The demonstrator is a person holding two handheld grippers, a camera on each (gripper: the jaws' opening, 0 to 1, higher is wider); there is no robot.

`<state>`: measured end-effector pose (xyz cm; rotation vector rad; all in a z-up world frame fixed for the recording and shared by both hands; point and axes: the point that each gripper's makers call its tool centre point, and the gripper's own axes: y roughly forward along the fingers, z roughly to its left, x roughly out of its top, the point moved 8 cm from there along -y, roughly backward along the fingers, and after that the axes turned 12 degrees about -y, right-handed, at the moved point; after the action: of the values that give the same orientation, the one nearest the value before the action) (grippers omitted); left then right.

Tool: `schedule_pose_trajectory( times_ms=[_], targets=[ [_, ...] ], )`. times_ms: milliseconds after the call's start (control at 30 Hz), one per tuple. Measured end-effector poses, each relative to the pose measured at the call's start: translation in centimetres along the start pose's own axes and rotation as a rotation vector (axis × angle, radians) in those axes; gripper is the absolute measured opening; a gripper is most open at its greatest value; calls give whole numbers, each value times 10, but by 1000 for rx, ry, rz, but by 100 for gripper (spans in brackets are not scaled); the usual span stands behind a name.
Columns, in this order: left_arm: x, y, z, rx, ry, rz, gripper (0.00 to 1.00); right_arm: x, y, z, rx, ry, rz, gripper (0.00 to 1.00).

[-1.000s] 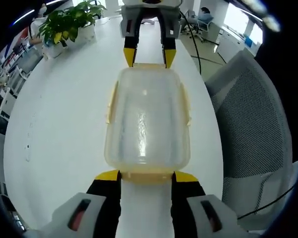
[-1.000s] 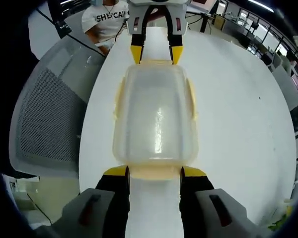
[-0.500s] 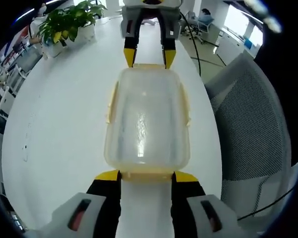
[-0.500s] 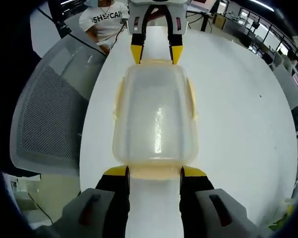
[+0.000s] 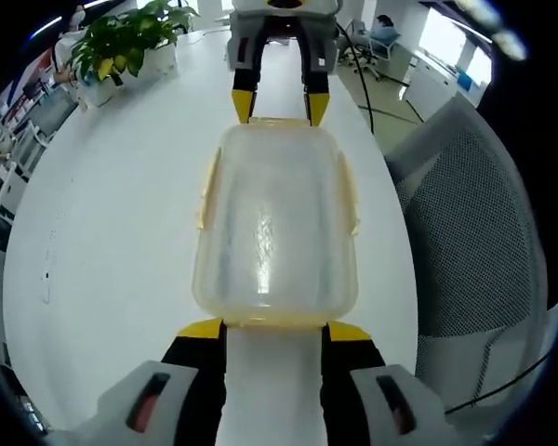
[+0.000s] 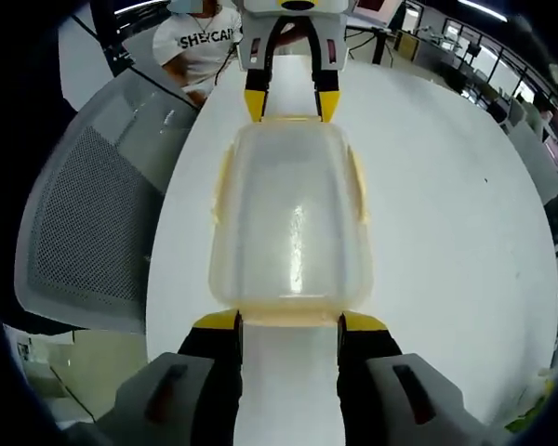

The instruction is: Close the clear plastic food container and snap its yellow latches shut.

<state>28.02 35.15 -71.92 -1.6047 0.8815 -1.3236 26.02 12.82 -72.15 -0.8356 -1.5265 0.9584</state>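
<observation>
The clear plastic food container [image 5: 274, 223] lies lengthwise on the white table [image 5: 102, 214], lid on, with yellow latches [image 5: 207, 190] along its long sides. My left gripper [image 5: 274, 330] stands open at the container's near end, its yellow tips on either side of the end latch. My right gripper [image 5: 279, 107] is open at the far end in the same way. From the right gripper view the container [image 6: 290, 223] runs from my right gripper [image 6: 290, 322] up to the left gripper [image 6: 290, 104]. Whether the end latches are snapped down is unclear.
A grey mesh office chair [image 5: 474, 214] stands by one long edge of the table [image 6: 456, 214] and also shows as the chair [image 6: 93, 214]. A potted plant [image 5: 130, 42] sits at the far left. A person in a white T-shirt [image 6: 200, 37] stands beyond the table's end.
Hardly anything has moved. The yellow end latch between each gripper's jaws now shows as a thinner strip than a second ago. Both grippers stay open at the container's ends.
</observation>
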Motion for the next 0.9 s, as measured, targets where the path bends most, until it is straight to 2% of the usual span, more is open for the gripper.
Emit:
schedule_pose_trajectory(
  times_ms=[167,267,500,667,767,833,867,900],
  targets=[
    [0,0,0,-5,0,6,36,0,1,1,-7,-10,16,38],
    [-1,1,2,-11,-63,21,36,1,0,-1,5,-3,31,38],
    [-2,1,1,1,-29,25,37,0,1,0,10,15,33,39],
    [-6,1,1,11,-50,32,37,-6,0,3,6,74,23,38],
    [-15,-4,2,47,-157,0,37,-9,-4,8,-25,143,-27,38],
    [-21,-8,-2,45,-298,-96,36,-15,-8,11,-61,228,-64,37],
    [-25,-12,-4,34,-398,-157,35,-18,-10,15,-67,294,-102,37],
    [-27,-14,-5,32,-450,-195,35,-20,-11,16,-75,342,-125,37]
  ],
)
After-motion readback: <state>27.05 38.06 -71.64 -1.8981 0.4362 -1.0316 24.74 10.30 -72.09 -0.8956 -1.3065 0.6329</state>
